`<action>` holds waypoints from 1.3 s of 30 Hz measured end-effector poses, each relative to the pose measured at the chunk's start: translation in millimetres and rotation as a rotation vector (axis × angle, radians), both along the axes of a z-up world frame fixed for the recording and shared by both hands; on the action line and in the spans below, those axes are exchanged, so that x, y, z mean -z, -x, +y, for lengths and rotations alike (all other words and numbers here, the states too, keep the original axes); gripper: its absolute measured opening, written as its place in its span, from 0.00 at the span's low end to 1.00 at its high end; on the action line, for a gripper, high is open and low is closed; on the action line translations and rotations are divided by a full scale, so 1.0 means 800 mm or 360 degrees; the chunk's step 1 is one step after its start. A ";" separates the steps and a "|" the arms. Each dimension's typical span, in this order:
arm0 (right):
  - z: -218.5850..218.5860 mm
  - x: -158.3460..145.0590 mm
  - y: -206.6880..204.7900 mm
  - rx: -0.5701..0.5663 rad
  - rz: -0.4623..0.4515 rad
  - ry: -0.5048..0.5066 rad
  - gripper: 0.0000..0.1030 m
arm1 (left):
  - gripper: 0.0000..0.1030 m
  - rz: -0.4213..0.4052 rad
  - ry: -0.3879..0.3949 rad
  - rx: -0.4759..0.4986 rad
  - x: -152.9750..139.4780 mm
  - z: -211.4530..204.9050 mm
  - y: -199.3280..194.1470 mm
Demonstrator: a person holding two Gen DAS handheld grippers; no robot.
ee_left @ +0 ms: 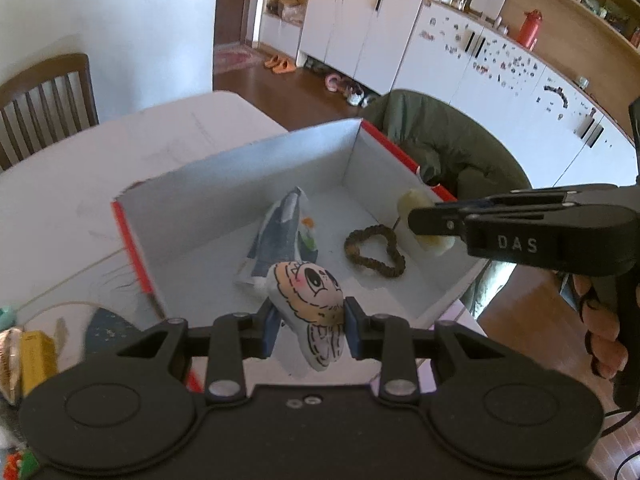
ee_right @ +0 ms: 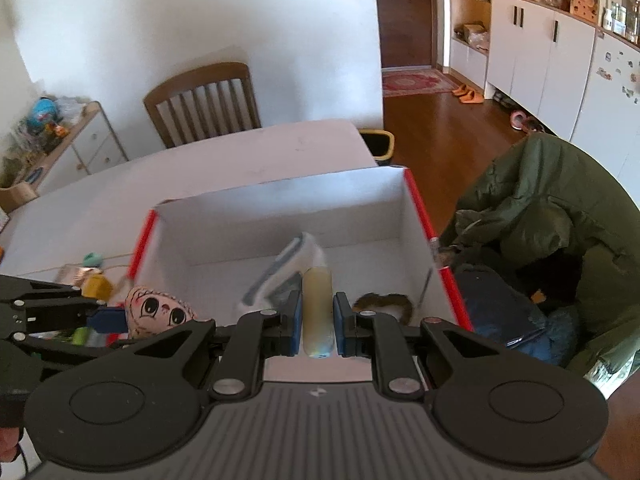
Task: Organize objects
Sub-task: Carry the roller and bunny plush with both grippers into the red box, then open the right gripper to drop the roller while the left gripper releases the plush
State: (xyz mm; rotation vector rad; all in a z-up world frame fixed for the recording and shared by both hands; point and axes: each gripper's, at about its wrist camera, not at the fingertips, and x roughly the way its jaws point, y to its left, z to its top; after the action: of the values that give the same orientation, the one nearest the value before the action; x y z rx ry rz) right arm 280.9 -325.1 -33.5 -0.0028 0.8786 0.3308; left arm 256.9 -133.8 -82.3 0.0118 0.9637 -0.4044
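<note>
The left tool [ee_left: 308, 322] is closed on a small stuffed doll [ee_left: 310, 300] with a drawn cartoon face, its blue pads pressing both sides of the toy, which hangs over the near edge of the open white box [ee_left: 240, 164] with red trim. To the left of this tool, a yellow item [ee_left: 36, 354] and other small clutter lie on the surface [ee_left: 80, 168]. Just ahead of it, inside the box, rests a blue-and-white packet [ee_left: 276, 236], and to the right of that a brown beaded bracelet [ee_left: 374, 246] lies flat on the box floor. Further right, the right tool [ee_right: 316, 322] is clamped on a pale yellow tube [ee_right: 317, 312], held above the box interior near its right wall. Beyond that wall, a dark green jacket [ee_right: 560, 208] drapes over a seat.
</note>
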 end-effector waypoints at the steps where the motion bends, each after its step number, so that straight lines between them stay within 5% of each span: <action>1: -0.002 0.005 -0.006 0.0003 0.0015 0.0006 0.15 | 0.31 0.0019 -0.0004 0.0006 0.005 -0.005 -0.005; 18: -0.001 0.080 -0.056 -0.0068 0.0206 0.0114 0.15 | 0.31 0.0300 -0.0037 0.0120 0.076 -0.063 -0.059; 39: -0.011 0.107 -0.073 -0.0052 0.0329 0.0110 0.16 | 0.35 0.0664 -0.0076 0.0110 0.120 -0.072 -0.102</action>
State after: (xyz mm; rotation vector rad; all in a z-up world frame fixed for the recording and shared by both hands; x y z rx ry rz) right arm 339.3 -334.2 -119.2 -0.0476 1.0954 0.3353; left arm 338.3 -191.6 -178.6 0.0043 1.3876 -0.4573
